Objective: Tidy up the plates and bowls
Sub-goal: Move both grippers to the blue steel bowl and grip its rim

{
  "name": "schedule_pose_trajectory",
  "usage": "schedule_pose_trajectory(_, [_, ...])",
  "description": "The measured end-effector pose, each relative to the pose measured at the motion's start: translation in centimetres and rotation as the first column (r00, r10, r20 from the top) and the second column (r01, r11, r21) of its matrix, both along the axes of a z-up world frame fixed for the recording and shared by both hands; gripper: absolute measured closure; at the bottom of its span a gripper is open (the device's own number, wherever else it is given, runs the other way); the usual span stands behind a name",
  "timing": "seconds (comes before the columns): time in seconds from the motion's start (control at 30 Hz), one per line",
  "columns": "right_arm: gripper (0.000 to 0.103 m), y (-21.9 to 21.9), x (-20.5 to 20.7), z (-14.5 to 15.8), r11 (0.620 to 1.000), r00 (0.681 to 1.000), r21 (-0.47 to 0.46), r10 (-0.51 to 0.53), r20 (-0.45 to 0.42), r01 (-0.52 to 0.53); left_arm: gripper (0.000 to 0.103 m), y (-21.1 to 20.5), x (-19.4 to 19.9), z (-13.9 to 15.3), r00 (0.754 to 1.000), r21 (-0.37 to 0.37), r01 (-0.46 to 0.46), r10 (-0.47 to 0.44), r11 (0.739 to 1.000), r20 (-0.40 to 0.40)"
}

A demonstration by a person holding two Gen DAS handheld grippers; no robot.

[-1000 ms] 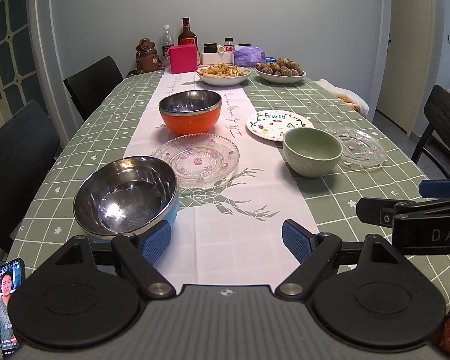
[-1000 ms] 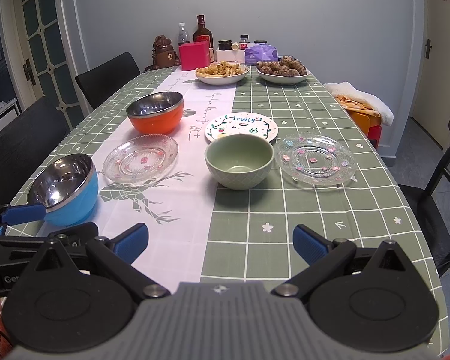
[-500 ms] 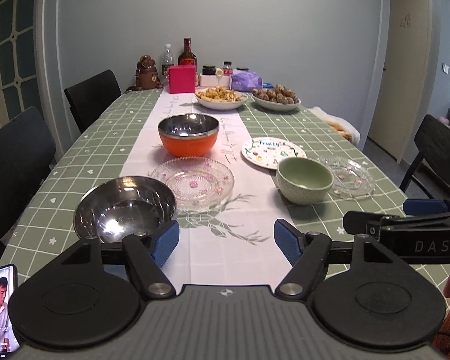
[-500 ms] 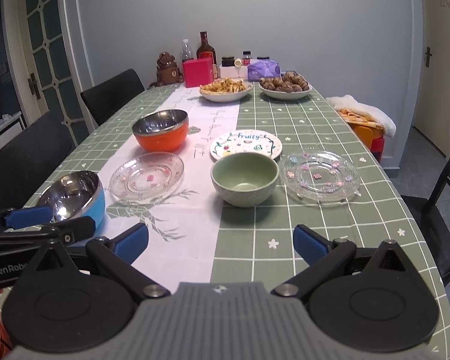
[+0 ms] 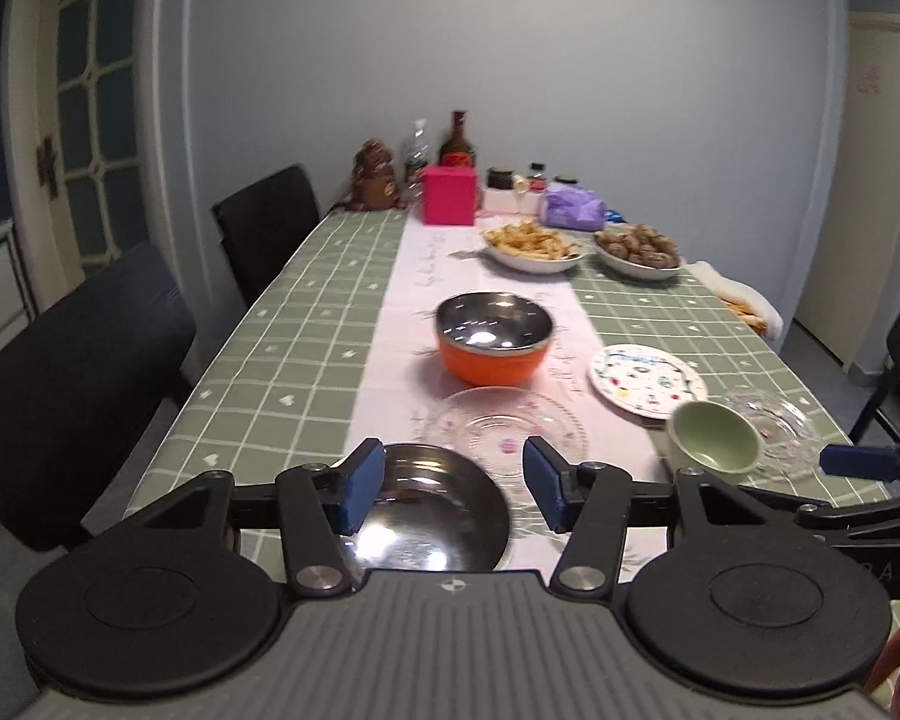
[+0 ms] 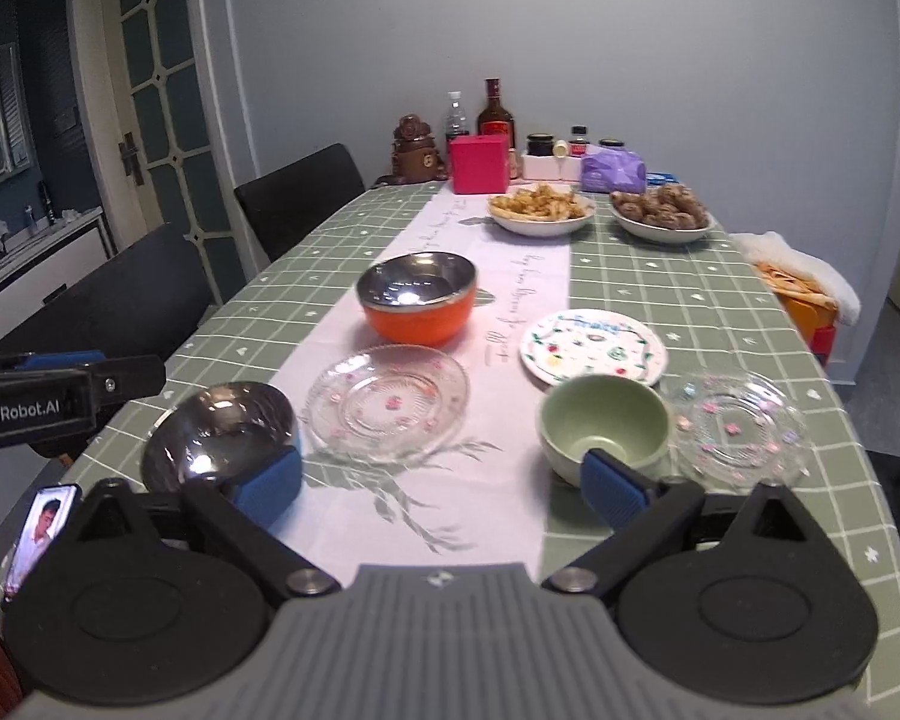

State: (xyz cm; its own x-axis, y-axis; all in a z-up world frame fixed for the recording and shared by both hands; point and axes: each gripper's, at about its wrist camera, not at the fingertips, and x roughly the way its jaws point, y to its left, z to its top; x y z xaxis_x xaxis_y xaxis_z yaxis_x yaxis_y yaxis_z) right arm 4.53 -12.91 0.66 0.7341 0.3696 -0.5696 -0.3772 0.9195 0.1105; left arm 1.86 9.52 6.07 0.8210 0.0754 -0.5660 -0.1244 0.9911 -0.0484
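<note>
Your left gripper (image 5: 453, 492) hangs above the steel bowl (image 5: 432, 516) at the near end of the table (image 5: 282, 336), its jaws just narrowed yet clasping nothing. Your right gripper (image 6: 444, 480) has begun closing too, still wide and empty, near the green bowl (image 6: 606, 423). Two glass plates (image 6: 390, 402) (image 6: 738, 423), the fruit-patterned plate (image 6: 594, 348) and the orange bowl (image 6: 417, 300) sit apart along the runner
</note>
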Motion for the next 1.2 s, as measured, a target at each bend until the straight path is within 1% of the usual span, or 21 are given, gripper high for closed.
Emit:
schedule_pose_trajectory(0.07, [0.017,1.7,1.4,-0.1,0.999,0.998,0.006,0.033,-0.046,-0.033,0.039,2.4,0.9,-0.2,0.999,-0.062,-0.029,0.028,0.998,-0.023])
schedule_pose_trajectory(0.17, [0.018,4.1,3.6,-1.0,0.997,0.986,0.056,0.059,-0.157,-0.051,0.041,5.2,1.1,-0.9,0.990,-0.124,-0.134,0.129,0.983,-0.050])
schedule_pose_trajectory(0.2, [0.023,4.8,4.4,-1.4,0.996,0.978,0.073,0.064,-0.200,-0.051,0.041,5.7,1.1,-1.1,0.988,-0.126,-0.153,0.148,0.980,-0.051])
schedule_pose_trajectory(0.27, [0.033,6.0,5.6,-2.4,0.994,0.961,0.102,0.064,-0.268,-0.038,0.041,6.3,1.3,-1.6,0.985,-0.137,-0.170,0.162,0.976,-0.065])
schedule_pose_trajectory(0.33, [0.034,7.0,6.7,-3.3,0.992,0.945,0.129,0.058,-0.323,-0.017,0.041,6.8,1.8,-2.5,0.982,-0.168,-0.175,0.161,0.970,-0.098])
schedule_pose_trajectory(0.4, [0.040,7.8,7.5,-4.0,0.990,0.930,0.139,0.053,-0.363,-0.002,0.043,7.5,2.4,-3.7,0.976,-0.218,-0.193,0.165,0.957,-0.141])
schedule_pose_trajectory(0.43, [0.041,8.2,7.8,-4.3,0.989,0.924,0.146,0.054,-0.379,0.002,0.043,7.7,2.7,-4.2,0.972,-0.234,-0.205,0.170,0.950,-0.160])
schedule_pose_trajectory(0.53, [0.045,9.1,8.4,-4.9,0.989,0.909,0.148,0.053,-0.414,0.010,0.044,8.2,3.2,-5.5,0.958,-0.248,-0.256,0.211,0.934,-0.193])
schedule_pose_trajectory(0.57, [0.047,9.3,8.5,-5.1,0.989,0.904,0.148,0.055,-0.424,0.009,0.044,8.3,3.3,-5.8,0.954,-0.243,-0.268,0.222,0.932,-0.200])
schedule_pose_trajectory(0.63, [0.048,9.7,8.7,-5.6,0.988,0.891,0.153,0.060,-0.450,0.011,0.044,8.4,3.5,-6.4,0.944,-0.228,-0.295,0.245,0.928,-0.221])
schedule_pose_trajectory(0.67, [0.050,9.8,8.8,-5.9,0.988,0.886,0.153,0.060,-0.461,0.013,0.044,8.4,3.6,-6.7,0.939,-0.224,-0.304,0.253,0.926,-0.232])
schedule_pose_trajectory(0.7, [0.055,9.9,9.0,-6.2,0.989,0.881,0.150,0.059,-0.470,0.014,0.046,8.6,3.7,-7.0,0.935,-0.226,-0.315,0.260,0.922,-0.241])
schedule_pose_trajectory(0.73, [0.058,10.0,9.2,-6.4,0.989,0.877,0.147,0.058,-0.477,0.015,0.053,8.8,3.8,-7.3,0.931,-0.236,-0.323,0.263,0.917,-0.252])
schedule_pose_trajectory(0.77, [0.061,10.0,9.4,-6.6,0.989,0.874,0.145,0.055,-0.483,0.018,0.057,8.9,3.9,-7.6,0.928,-0.249,-0.327,0.260,0.912,-0.265])
schedule_pose_trajectory(0.83, [0.066,10.0,9.5,-6.9,0.988,0.870,0.153,0.056,-0.489,0.023,0.058,9.0,4.0,-8.0,0.928,-0.278,-0.325,0.248,0.904,-0.277])
schedule_pose_trajectory(0.87, [0.070,10.0,9.6,-6.9,0.986,0.869,0.162,0.061,-0.491,0.022,0.062,9.0,4.2,-8.2,0.927,-0.281,-0.322,0.242,0.904,-0.285])
schedule_pose_trajectory(0.93, [0.078,10.0,9.6,-6.9,0.984,0.869,0.177,0.078,-0.489,0.012,0.067,8.7,4.3,-8.4,0.920,-0.262,-0.329,0.246,0.907,-0.305])
schedule_pose_trajectory(1.0, [0.085,10.0,9.6,-6.8,0.983,0.868,0.182,0.088,-0.489,0.002,0.075,8.4,4.4,-8.6,0.910,-0.233,-0.337,0.252,0.912,-0.328])
schedule_pose_trajectory(1.07, [0.089,10.0,9.7,-6.8,0.982,0.866,0.190,0.100,-0.490,-0.006,0.087,8.0,4.5,-8.7,0.911,-0.218,-0.327,0.246,0.919,-0.331])
schedule_pose_trajectory(1.13, [0.089,10.1,9.6,-6.7,0.984,0.869,0.178,0.098,-0.485,-0.012,0.092,7.6,4.4,-8.6,0.912,-0.205,-0.319,0.241,0.925,-0.331])
schedule_pose_trajectory(1.2, [0.090,10.2,9.5,-6.6,0.986,0.870,0.163,0.097,-0.483,-0.019,0.092,7.2,4.3,-8.4,0.915,-0.185,-0.311,0.240,0.932,-0.325])
